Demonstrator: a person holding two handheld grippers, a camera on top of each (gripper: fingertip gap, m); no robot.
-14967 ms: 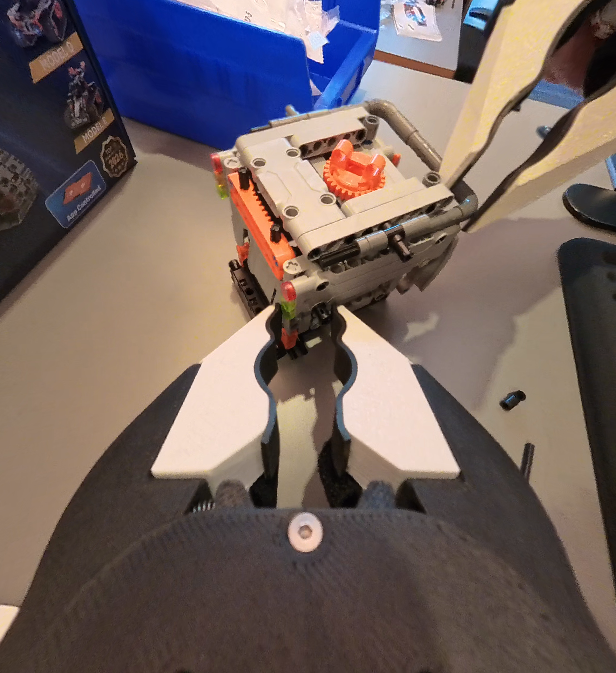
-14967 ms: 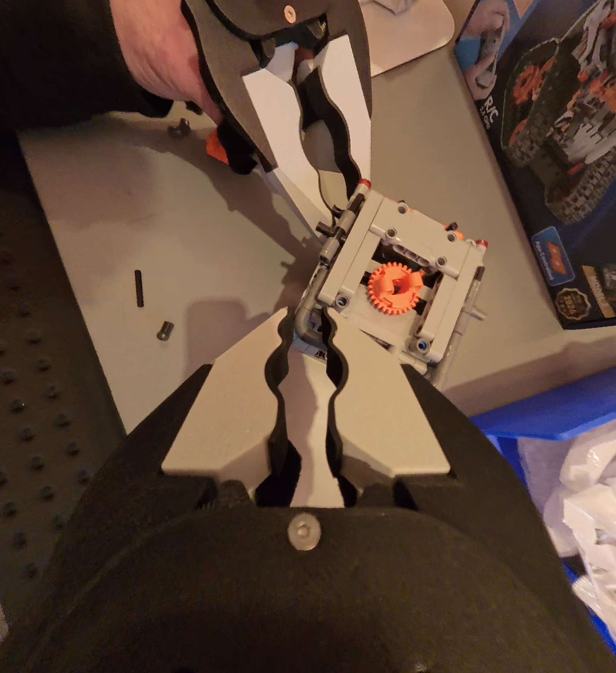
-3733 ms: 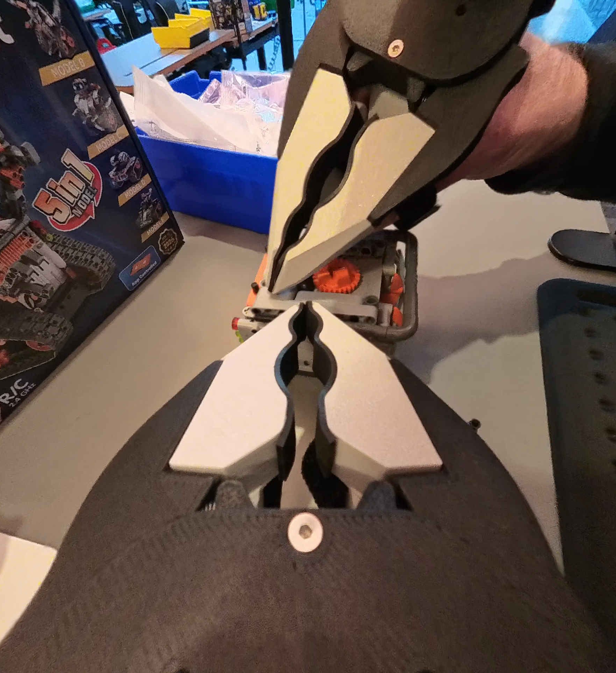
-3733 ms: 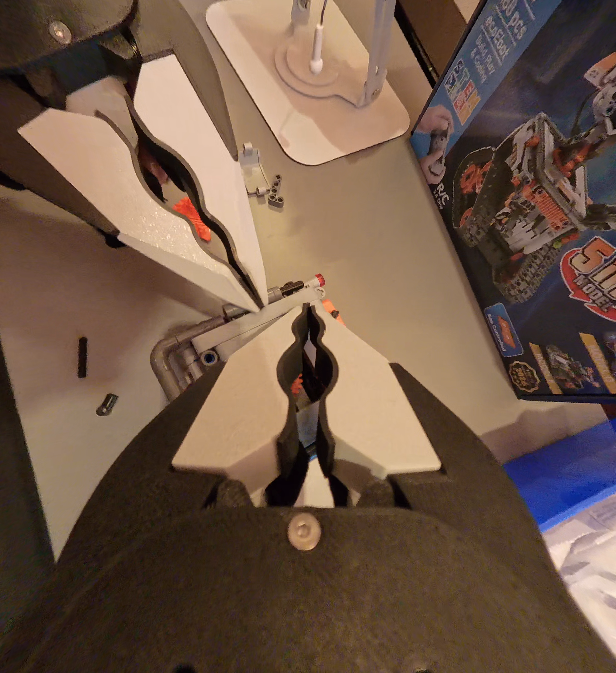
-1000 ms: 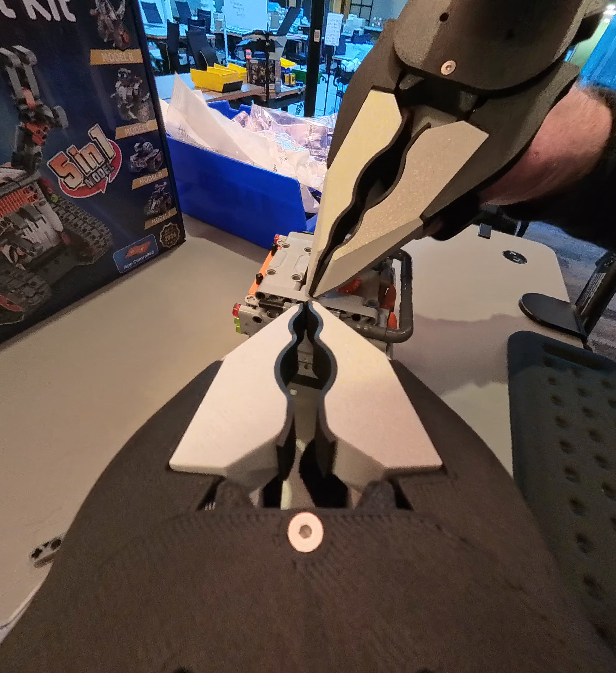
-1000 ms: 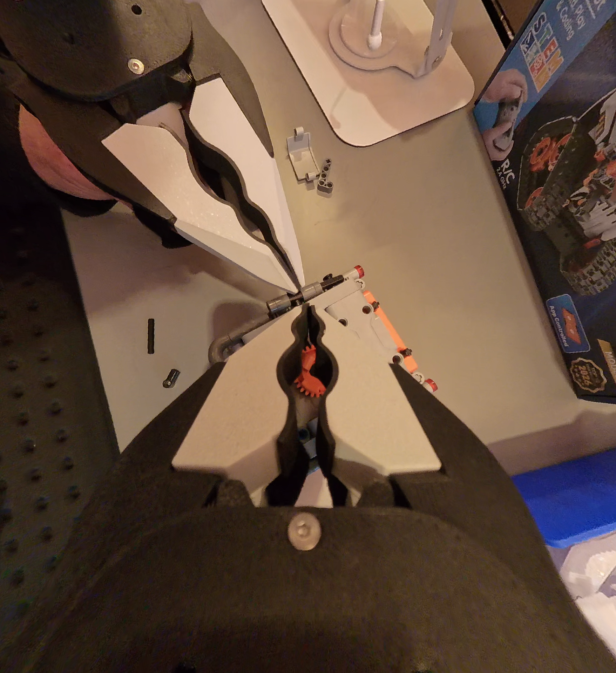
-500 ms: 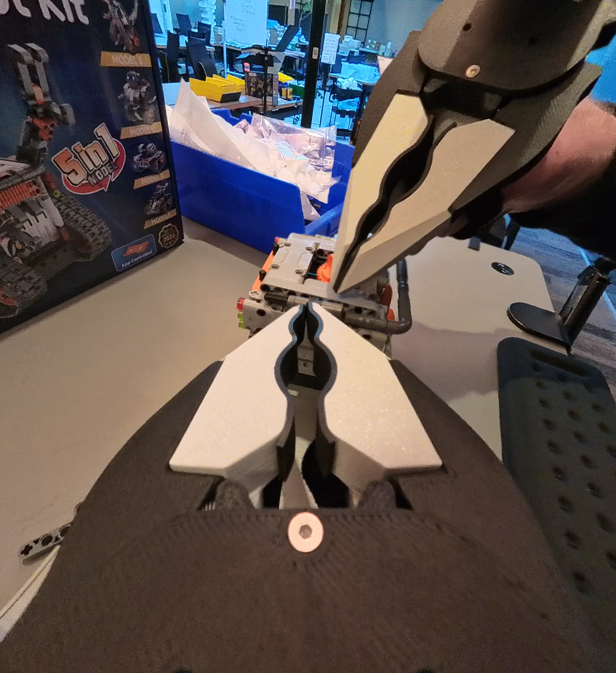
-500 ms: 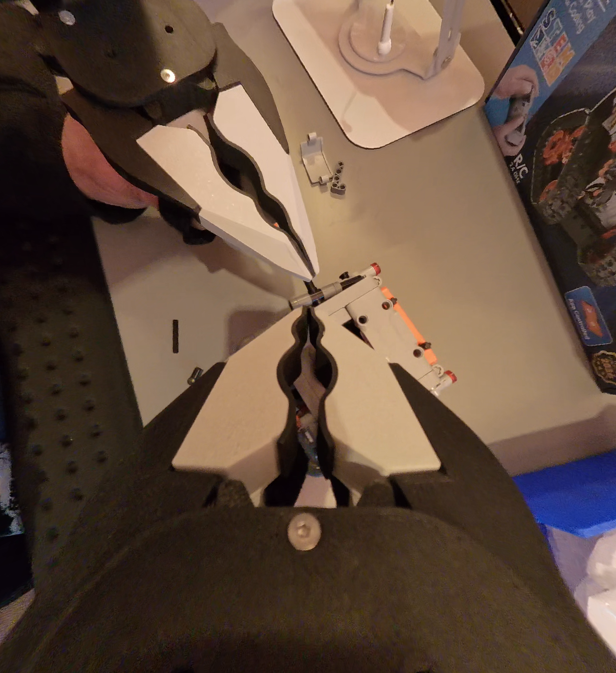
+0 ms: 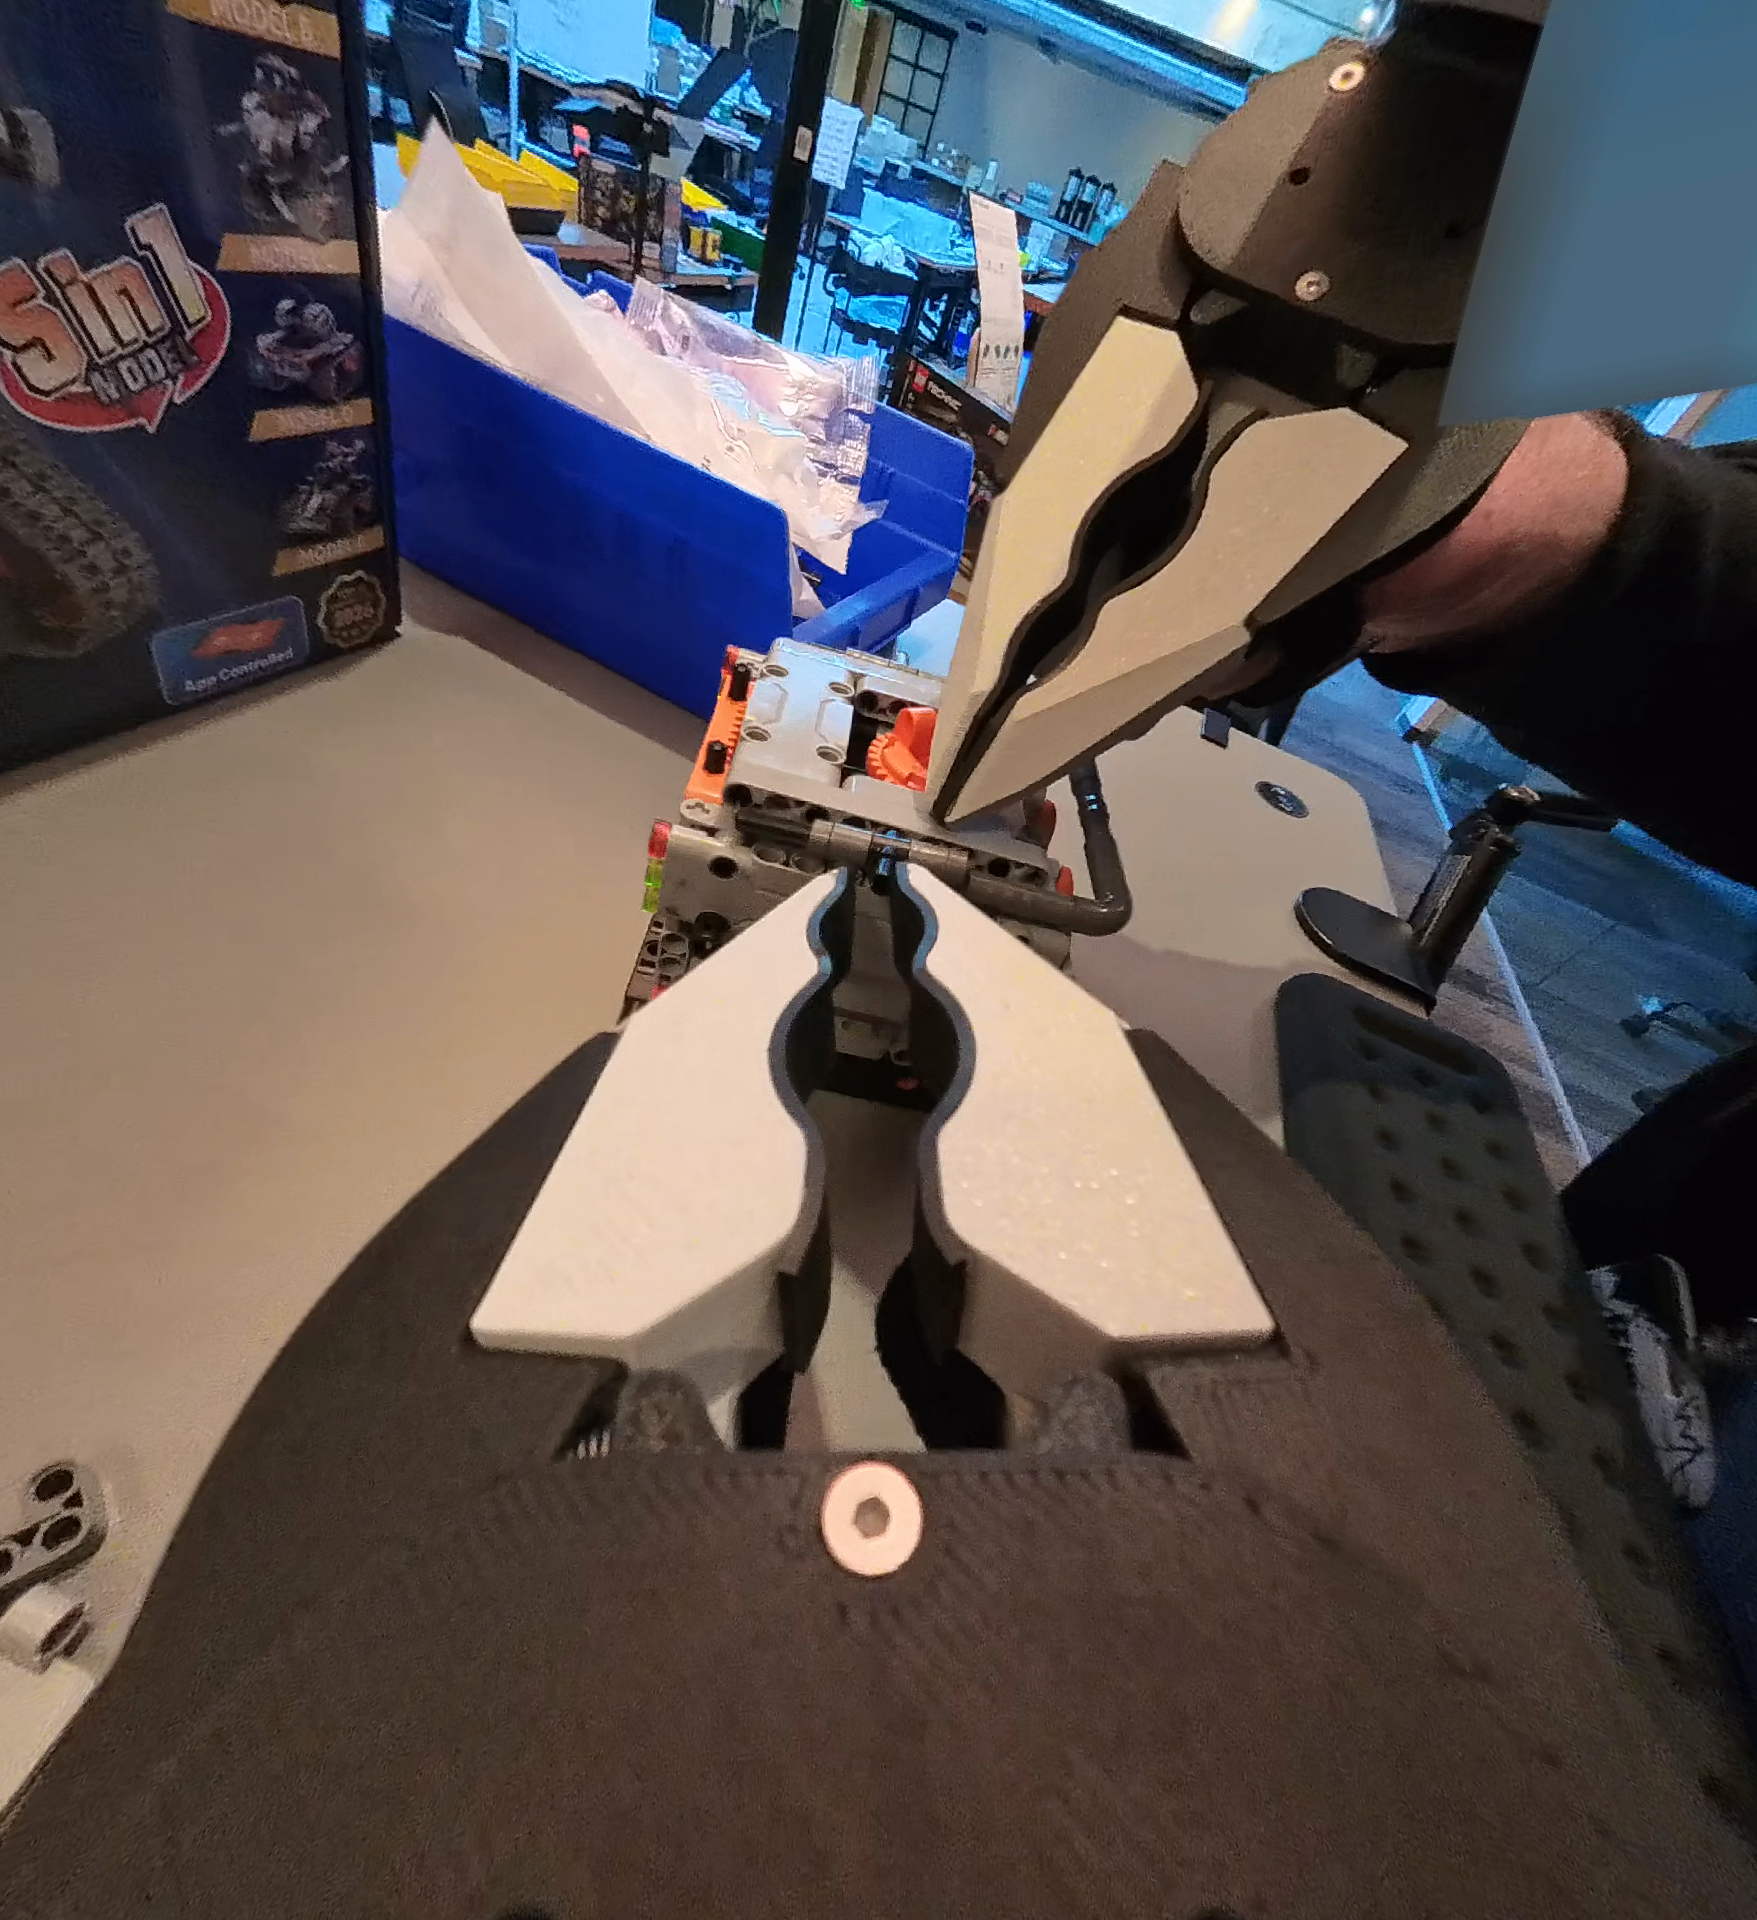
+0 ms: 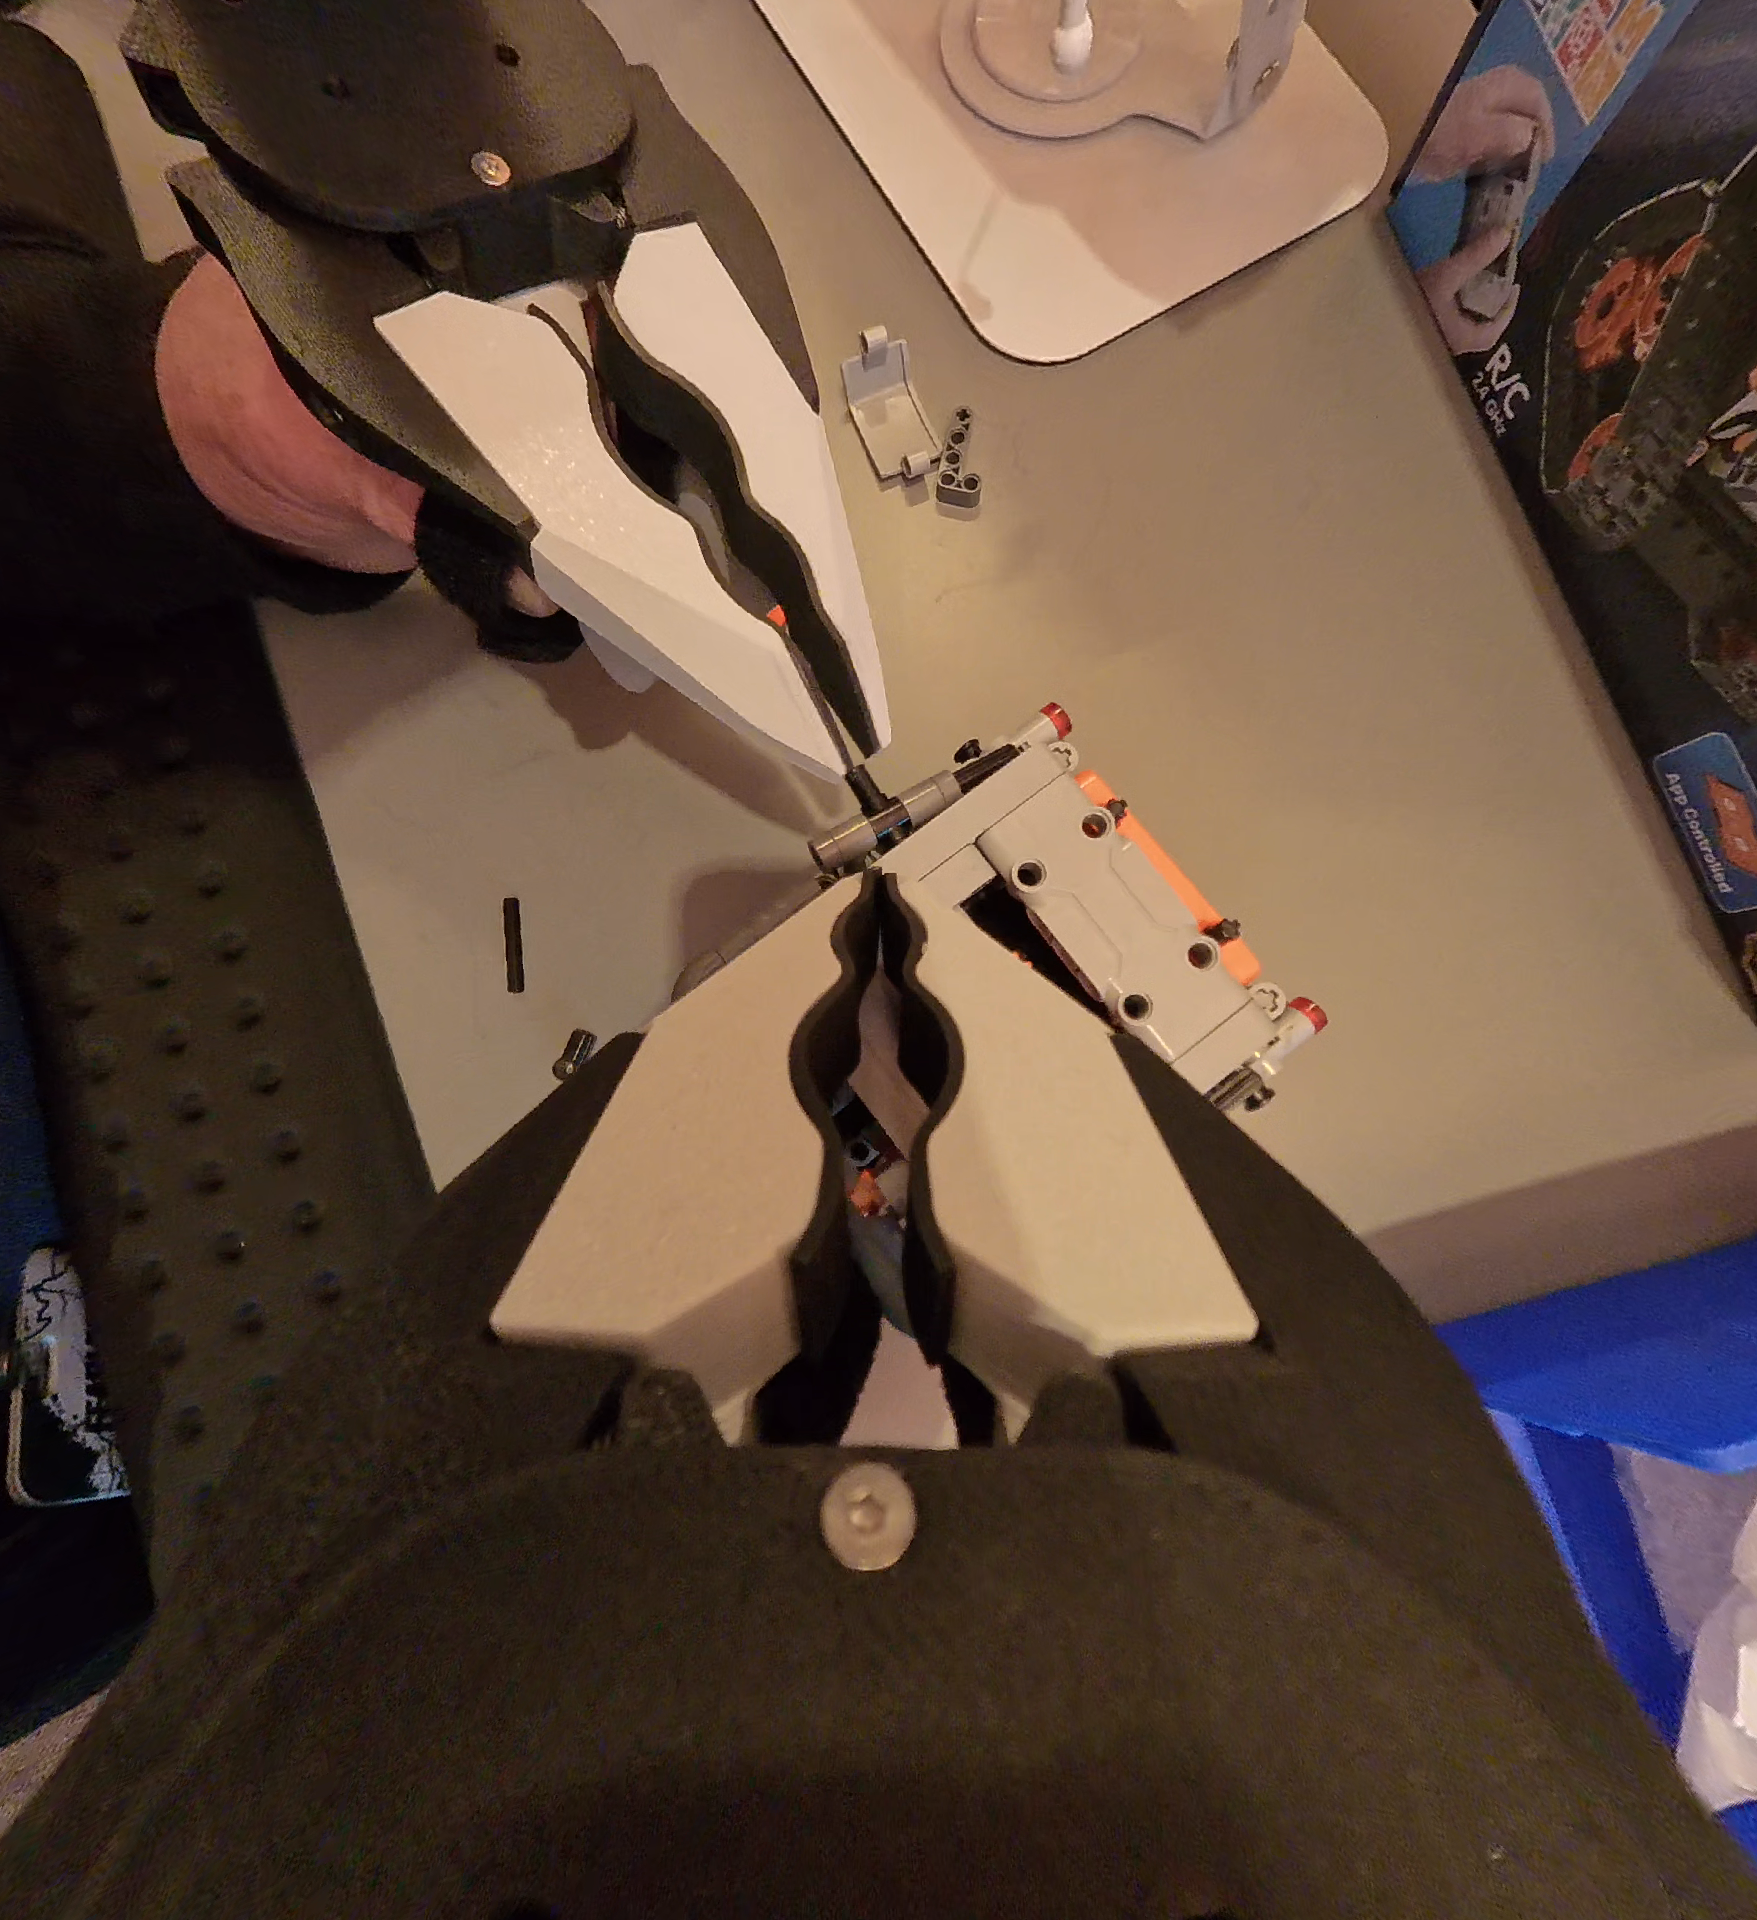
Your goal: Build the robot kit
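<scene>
Nearby, left gripper (image 9: 869,883) clenched on black pin (image 10: 869,790) of brick model (image 9: 812,769), right gripper (image 10: 876,888) clenched, toy box (image 9: 126,343), blue bin (image 9: 593,520).

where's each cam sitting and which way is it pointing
Left wrist view: sits on the left gripper, low over the table, facing level at the brick model; the right gripper and a hand show.
Right wrist view: sits on the right gripper, high, facing steeply down at the model; the left gripper and its hand show.
Shared: model, both grippers, blue bin, printed box.
</scene>
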